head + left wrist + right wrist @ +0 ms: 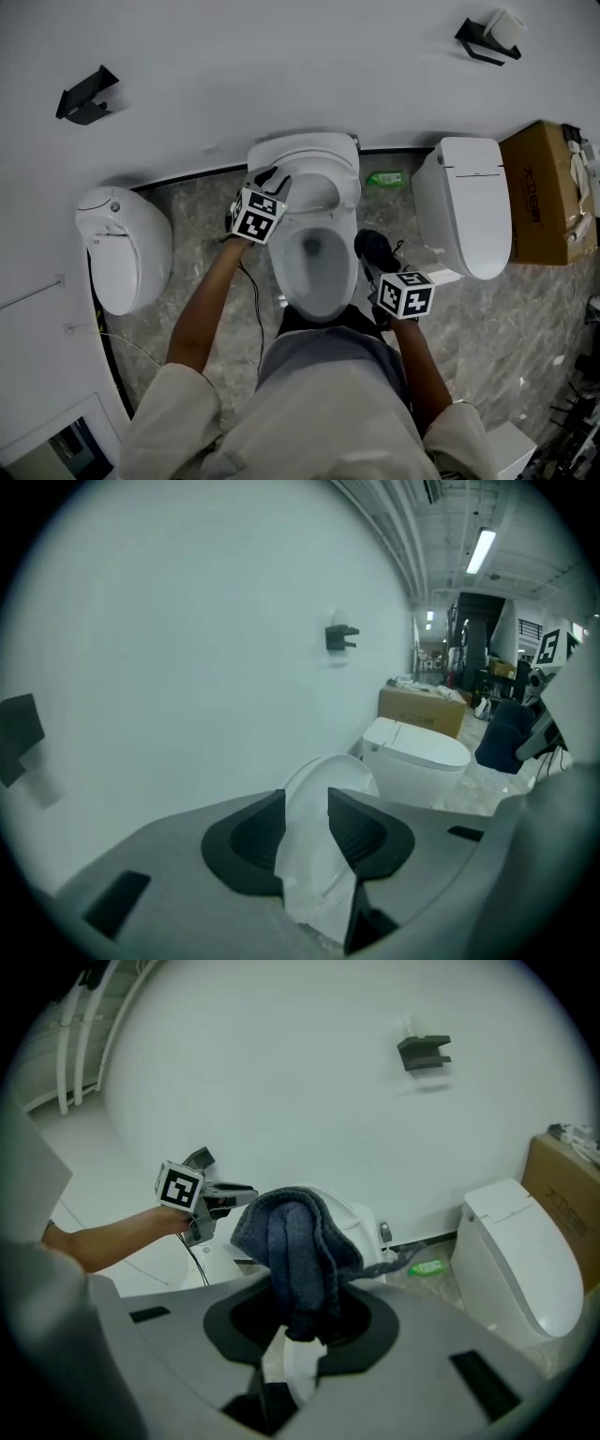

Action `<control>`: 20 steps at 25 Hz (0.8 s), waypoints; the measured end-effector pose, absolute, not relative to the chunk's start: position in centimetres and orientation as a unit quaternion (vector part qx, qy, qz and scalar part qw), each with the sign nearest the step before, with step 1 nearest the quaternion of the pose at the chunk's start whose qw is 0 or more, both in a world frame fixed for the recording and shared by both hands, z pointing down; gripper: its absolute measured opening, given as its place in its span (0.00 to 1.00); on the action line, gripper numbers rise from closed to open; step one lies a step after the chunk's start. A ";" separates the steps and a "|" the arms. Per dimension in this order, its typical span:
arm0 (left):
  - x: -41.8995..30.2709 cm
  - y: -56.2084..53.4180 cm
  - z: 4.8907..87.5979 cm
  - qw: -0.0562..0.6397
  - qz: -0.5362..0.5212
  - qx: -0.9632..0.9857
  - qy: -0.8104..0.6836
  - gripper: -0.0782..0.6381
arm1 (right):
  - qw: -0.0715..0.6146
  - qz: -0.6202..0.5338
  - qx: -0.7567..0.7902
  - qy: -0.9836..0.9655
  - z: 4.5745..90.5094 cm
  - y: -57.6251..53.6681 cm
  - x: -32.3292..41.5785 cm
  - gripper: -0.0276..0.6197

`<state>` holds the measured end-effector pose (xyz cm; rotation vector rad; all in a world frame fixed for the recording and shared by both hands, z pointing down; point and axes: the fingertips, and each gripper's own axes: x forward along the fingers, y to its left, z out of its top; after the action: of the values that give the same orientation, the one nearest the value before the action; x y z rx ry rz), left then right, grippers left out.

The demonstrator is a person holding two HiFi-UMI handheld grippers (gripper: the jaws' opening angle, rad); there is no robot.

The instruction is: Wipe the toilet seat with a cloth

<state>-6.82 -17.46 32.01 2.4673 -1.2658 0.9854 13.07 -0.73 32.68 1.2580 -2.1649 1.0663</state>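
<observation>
The right gripper point(378, 265) clamps the cloth point(374, 247) just right of the seat point(279, 267), poised to wipe, while the left gripper point(272, 178), part-open and empty, hovers at the raised lid point(323, 159) behind the seat, probably guarding it.

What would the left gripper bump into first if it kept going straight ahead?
Most likely the raised toilet lid: it stands straight ahead of the left gripper. How near is unclear.

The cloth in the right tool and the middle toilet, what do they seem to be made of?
Cloth: likely terry or knitted textile, dark blue-grey, matte; fuzzy surface and soft folds. Toilet: probably glazed ceramic, white, glossy; smooth with soft highlights. Its raised lid may be plastic.
</observation>
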 end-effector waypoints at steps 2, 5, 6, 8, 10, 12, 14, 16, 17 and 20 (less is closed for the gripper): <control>-6.6 -18.6 32.7 0.096 0.347 0.835 -0.416 0.28 | 0.207 0.383 0.458 -0.775 32.5 -0.9 13.5 0.16; -6.2 -20.3 33.5 0.076 0.371 0.836 -0.397 0.30 | 0.203 0.385 0.465 -0.771 32.1 -1.3 13.8 0.16; -6.0 -20.8 33.9 0.070 0.381 0.836 -0.388 0.30 | 0.204 0.384 0.466 -0.771 32.0 -1.4 13.7 0.16; -5.7 -21.6 35.2 0.058 0.407 0.834 -0.368 0.30 | 0.207 0.379 0.465 -0.772 31.9 -1.7 13.5 0.16; -5.7 -22.1 36.8 0.046 0.435 0.828 -0.351 0.30 | 0.213 0.372 0.464 -0.775 31.8 -1.8 13.1 0.16; -6.0 -22.5 38.0 0.033 0.457 0.820 -0.344 0.31 | 0.217 0.366 0.463 -0.777 31.6 -1.8 12.8 0.16; -6.3 -22.8 38.6 0.024 0.465 0.816 -0.343 0.31 | 0.222 0.362 0.461 -0.779 31.6 -1.6 12.8 0.16; -6.3 -22.9 38.6 0.016 0.468 0.815 -0.341 0.31 | 0.224 0.363 0.461 -0.778 31.7 -1.4 13.1 0.16; -6.3 -22.8 38.6 0.011 0.472 0.814 -0.338 0.31 | 0.224 0.365 0.461 -0.777 31.7 -1.3 13.2 0.16; -6.1 -22.3 38.7 -0.026 0.493 0.806 -0.326 0.31 | 0.224 0.370 0.464 -0.773 31.9 -0.8 13.7 0.16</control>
<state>-6.15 -22.25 38.68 2.5746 -1.0416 1.5750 13.65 -0.79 31.91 1.2818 -2.1335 1.0205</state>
